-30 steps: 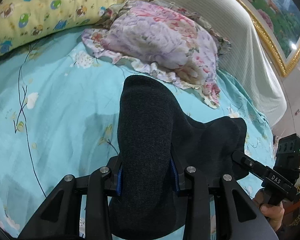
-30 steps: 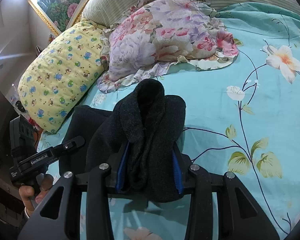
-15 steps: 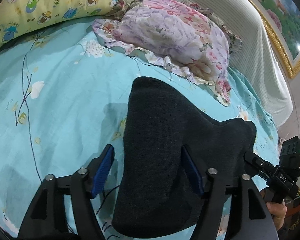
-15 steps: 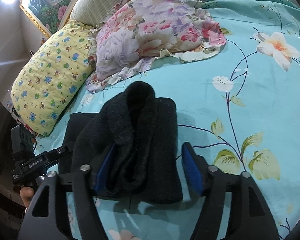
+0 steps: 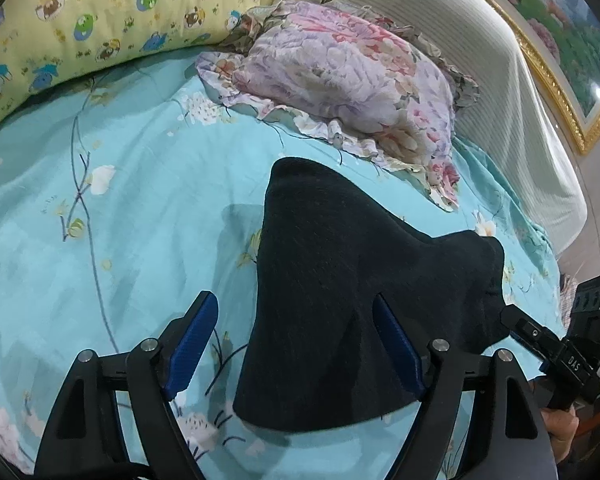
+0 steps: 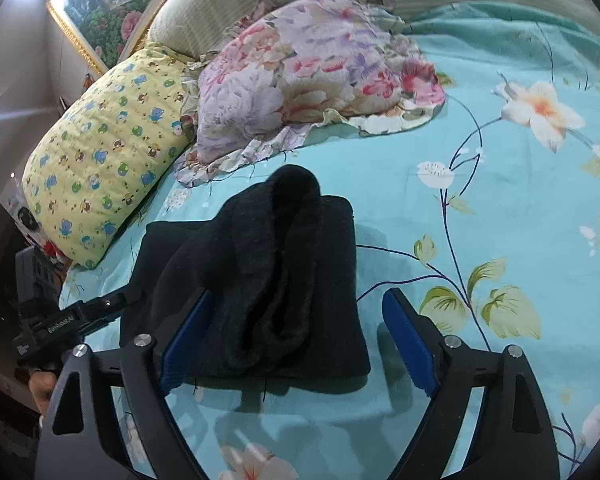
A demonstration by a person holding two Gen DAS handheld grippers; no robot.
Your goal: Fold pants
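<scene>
The dark pants (image 5: 332, 300) lie as a folded bundle on the turquoise floral bedsheet (image 5: 140, 208). My left gripper (image 5: 296, 344) is open; the pants lie between its blue pads, ungripped. In the right wrist view the pants (image 6: 268, 280) are a bunched, rolled pile. My right gripper (image 6: 296, 340) is open, its left pad (image 6: 184, 340) touching the cloth and its right pad (image 6: 408, 340) standing apart over the sheet. Each gripper shows in the other's view: the right gripper (image 5: 556, 356) at the far right, the left gripper (image 6: 60, 320) at the far left.
A floral ruffled pillow (image 5: 348, 76) and a yellow cartoon-print pillow (image 5: 80, 20) lie behind the pants. A striped headboard cushion (image 5: 500, 80) and a gold-framed picture (image 5: 572, 40) are at the back. The bed's edge is near the right gripper.
Both grippers opened and let go of the pants, which settled onto the sheet. Both grippers have drawn back slightly.
</scene>
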